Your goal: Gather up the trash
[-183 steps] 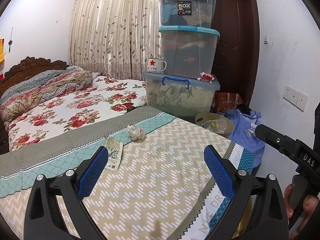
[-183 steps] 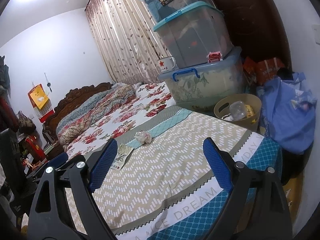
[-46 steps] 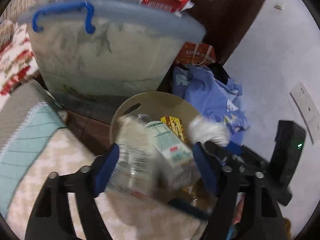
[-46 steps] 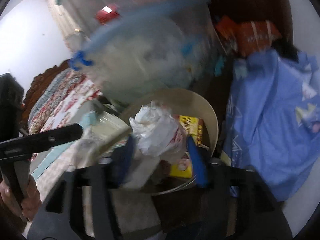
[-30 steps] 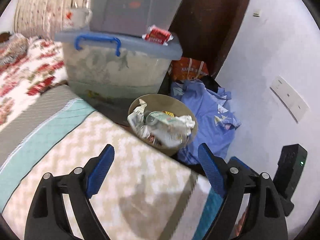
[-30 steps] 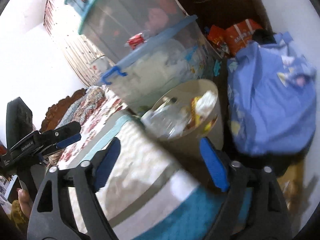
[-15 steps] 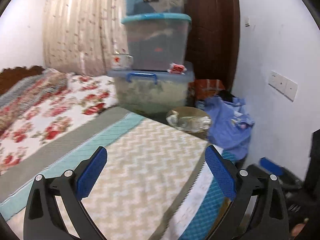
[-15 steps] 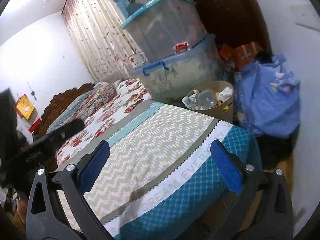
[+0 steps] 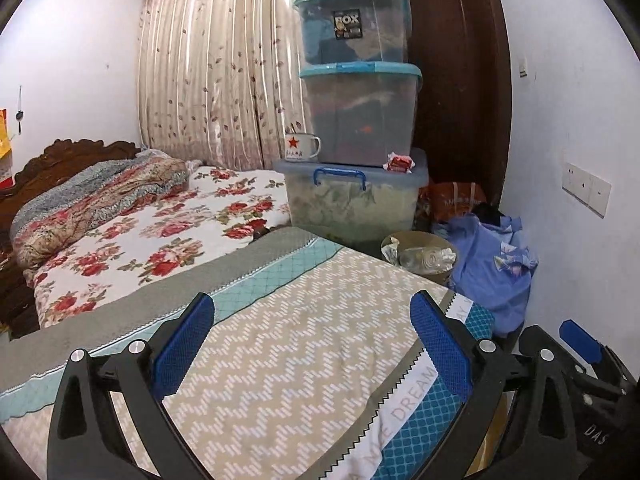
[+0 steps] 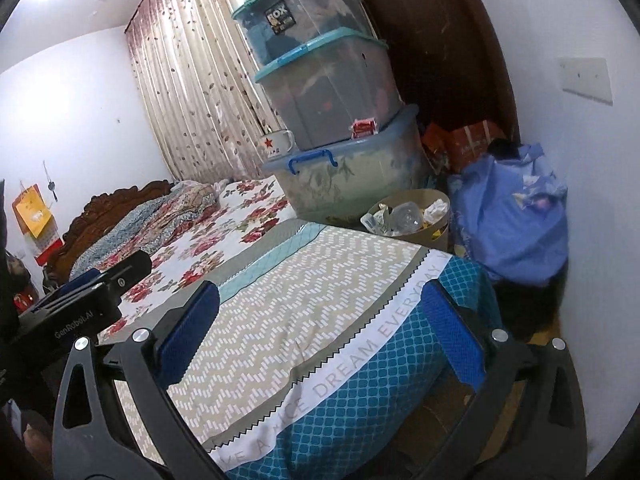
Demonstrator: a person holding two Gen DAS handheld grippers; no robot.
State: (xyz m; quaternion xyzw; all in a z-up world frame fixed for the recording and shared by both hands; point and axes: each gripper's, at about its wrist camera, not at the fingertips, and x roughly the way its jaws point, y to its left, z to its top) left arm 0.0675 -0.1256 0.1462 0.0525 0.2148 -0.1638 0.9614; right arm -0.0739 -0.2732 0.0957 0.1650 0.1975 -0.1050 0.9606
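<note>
A round tan bin (image 9: 444,276) (image 10: 434,236) stands on the floor past the bed's far corner. Inside it lie a clear plastic bottle (image 10: 404,214), a crumpled wrapper (image 10: 374,218) and a white wad (image 10: 436,208). My left gripper (image 9: 312,340) hangs open over the zigzag quilt (image 9: 288,356), nothing between its blue pads. My right gripper (image 10: 320,328) is open too, empty, above the quilt's (image 10: 304,304) teal foot edge. Each view catches the other gripper at its side: the right one (image 9: 580,344), the left one (image 10: 76,284).
Three stacked storage boxes (image 9: 356,120) with a star mug (image 9: 300,147) and a red packet (image 9: 398,163) stand behind the bin. A blue cloth bundle (image 10: 512,220) and orange bags (image 10: 468,142) fill the corner by the dark door (image 9: 460,80). A floral bedspread (image 9: 160,224) lies left.
Both grippers pulled back and up from the bin to over the quilt. The wrapper and the wad they held now lie in the bin; both pairs of jaws are empty.
</note>
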